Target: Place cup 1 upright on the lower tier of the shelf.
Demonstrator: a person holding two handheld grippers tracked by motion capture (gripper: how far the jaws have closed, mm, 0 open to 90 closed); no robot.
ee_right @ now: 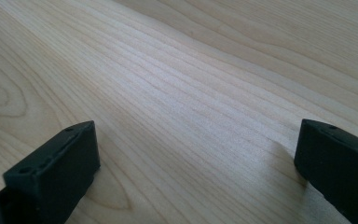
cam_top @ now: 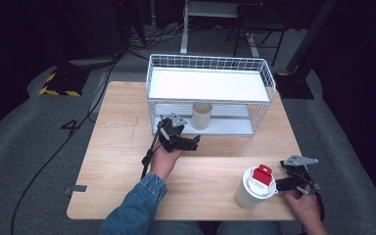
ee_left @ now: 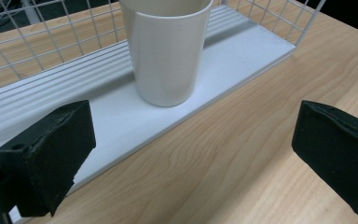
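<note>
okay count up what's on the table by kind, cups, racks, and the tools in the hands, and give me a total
Cups: 2, an open cup on the lower shelf and a lidded cup with a red tab
Wire racks: 1, the white rack
Tools: 2, the left tool and the right tool
Total: 5

A light wooden table [cam_top: 122, 147] stands on grey carpet [cam_top: 24, 161], its grain running in long streaks in both gripper views. A black cable [cam_top: 54, 156] trails over the carpet just beside the table's left edge, passing a dark "4" mark [cam_top: 71, 126]. A grey strip of tape [cam_top: 78, 189] lies at the table's near left corner. Farther back on the left sits a yellow-and-black striped plate [cam_top: 58, 84]. Beyond the table, a white desk leg [cam_top: 184, 36] rises among tangled cables
</note>
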